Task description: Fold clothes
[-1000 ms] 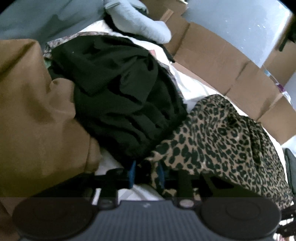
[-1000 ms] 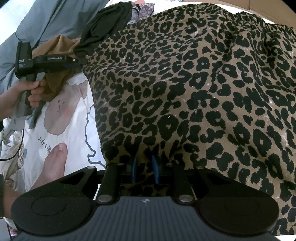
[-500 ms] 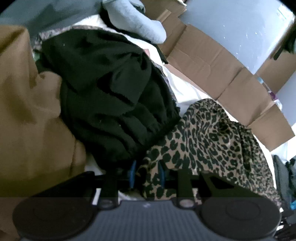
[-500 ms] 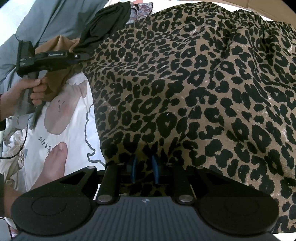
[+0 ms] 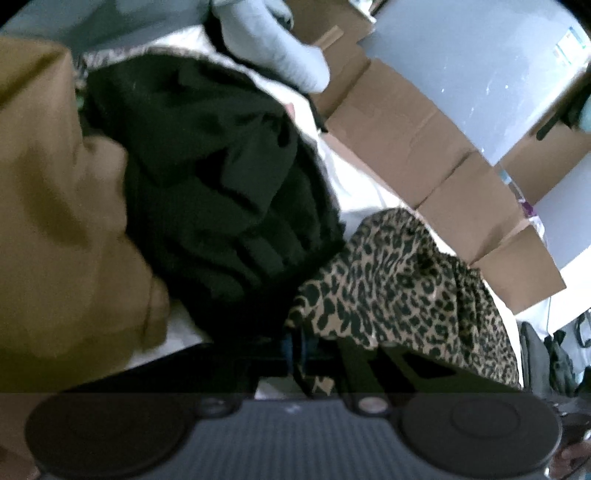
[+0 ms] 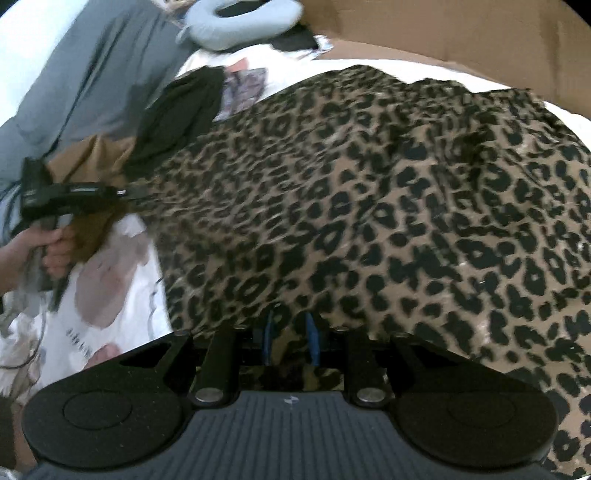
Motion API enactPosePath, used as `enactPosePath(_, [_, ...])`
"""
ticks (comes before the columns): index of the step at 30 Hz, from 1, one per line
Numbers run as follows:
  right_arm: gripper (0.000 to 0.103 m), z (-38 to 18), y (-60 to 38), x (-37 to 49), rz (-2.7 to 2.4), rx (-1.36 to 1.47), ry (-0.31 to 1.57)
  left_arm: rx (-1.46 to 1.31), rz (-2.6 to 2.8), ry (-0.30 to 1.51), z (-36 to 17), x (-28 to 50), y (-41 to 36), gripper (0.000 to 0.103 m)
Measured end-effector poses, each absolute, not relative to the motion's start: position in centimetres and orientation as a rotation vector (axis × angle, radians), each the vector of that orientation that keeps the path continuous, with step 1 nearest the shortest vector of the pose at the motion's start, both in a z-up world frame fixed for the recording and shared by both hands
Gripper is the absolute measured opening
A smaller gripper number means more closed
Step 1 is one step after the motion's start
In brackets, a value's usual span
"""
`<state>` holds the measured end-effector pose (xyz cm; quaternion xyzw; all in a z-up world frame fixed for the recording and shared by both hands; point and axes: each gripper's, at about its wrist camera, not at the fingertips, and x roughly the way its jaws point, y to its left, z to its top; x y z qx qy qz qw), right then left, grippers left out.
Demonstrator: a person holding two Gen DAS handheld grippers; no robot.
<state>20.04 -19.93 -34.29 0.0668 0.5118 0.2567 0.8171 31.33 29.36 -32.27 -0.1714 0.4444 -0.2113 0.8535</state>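
I am pinching the leopard-print garment (image 5: 399, 280) in my fully closed left tool (image 5: 300, 345) and narrowly parted right tool (image 6: 290, 334), lifting its edge; next I'm likely folding it over.

- The bed (image 6: 122, 295) wears a white sheet printed with pinkish cartoon shapes.
- A leopard-print garment (image 6: 369, 221) spreads across it.
- A black garment (image 5: 221, 192) and a brown garment (image 5: 55, 221) lie heaped beside it.
- A pale blue neck pillow (image 6: 240, 26) sits farther back.
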Motion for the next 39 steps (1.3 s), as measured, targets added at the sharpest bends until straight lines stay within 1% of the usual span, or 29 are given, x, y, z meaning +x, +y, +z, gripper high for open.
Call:
enactPosePath(7, [0.019,-35.9,-18.1,20.3,0.533,0.073,1.09,-0.391,-0.457,0.892,-29.6,31.5,28.1,0.004])
enactPosePath(9, [0.017,-36.6,-17.5,20.2,0.535,0.041,1.103,-0.403,-0.47,0.88,-28.7,31.5,27.8,0.004])
enactPosePath(10, [0.013,-36.8,-17.3,19.9,0.538,0.023,1.105,-0.401,-0.476,0.877,-28.4,31.6,27.5,0.004])
enactPosePath(11, [0.012,-37.0,-17.1,19.7,0.54,0.006,1.107,-0.4,-0.484,0.875,-28.1,31.5,27.1,0.004])
enactPosePath(17, [0.01,-37.3,-17.2,19.0,0.541,-0.005,1.112,-0.427,-0.501,0.896,-26.9,31.6,24.3,0.004])
enactPosePath(27, [0.01,-36.9,-18.1,18.7,0.535,0.092,1.155,-0.427,-0.597,0.963,-26.2,30.7,18.6,0.004])
enactPosePath(35, [0.012,-34.5,-19.8,19.0,0.526,0.194,1.085,-0.418,-0.671,0.999,-26.0,29.9,14.6,0.004])
enactPosePath(39, [0.014,-33.3,-20.7,19.4,0.538,0.252,1.038,-0.44,-0.708,1.049,-26.5,29.6,12.7,0.004])
